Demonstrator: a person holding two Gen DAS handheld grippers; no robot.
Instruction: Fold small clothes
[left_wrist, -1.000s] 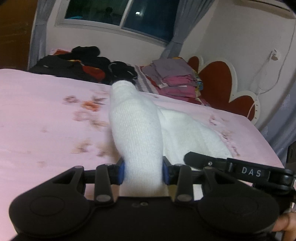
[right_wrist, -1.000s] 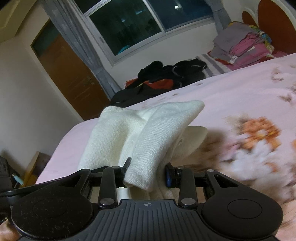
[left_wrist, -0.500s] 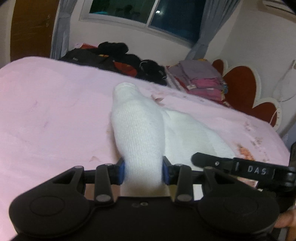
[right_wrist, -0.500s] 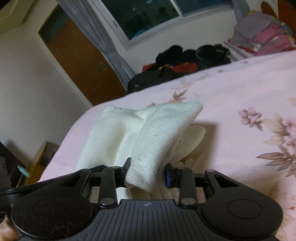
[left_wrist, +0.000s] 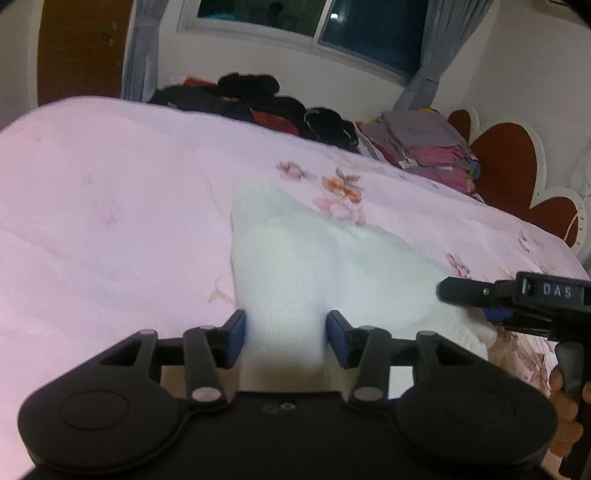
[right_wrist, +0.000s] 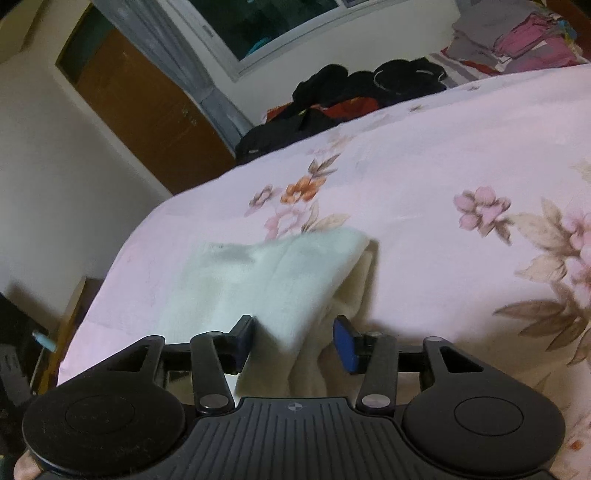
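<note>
Both my left tongs (left_wrist: 284, 332) and right tongs (right_wrist: 293, 338) are spreading off the white knit garment (left_wrist: 314, 266), soft, light, floppy; its 6 o'clock hem suits pinching.

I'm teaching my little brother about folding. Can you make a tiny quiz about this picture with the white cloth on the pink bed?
1. True or false: the white knitted cloth lies on the pink flowered bedspread.
2. What sits between the left claw's blue pads: A) the white cloth, B) a black bag, C) nothing?
3. Which is nearer the red headboard: the folded stack of clothes or the dark heap of clothes?

Key: 1 true. 2 A. 3 the folded stack.
</note>
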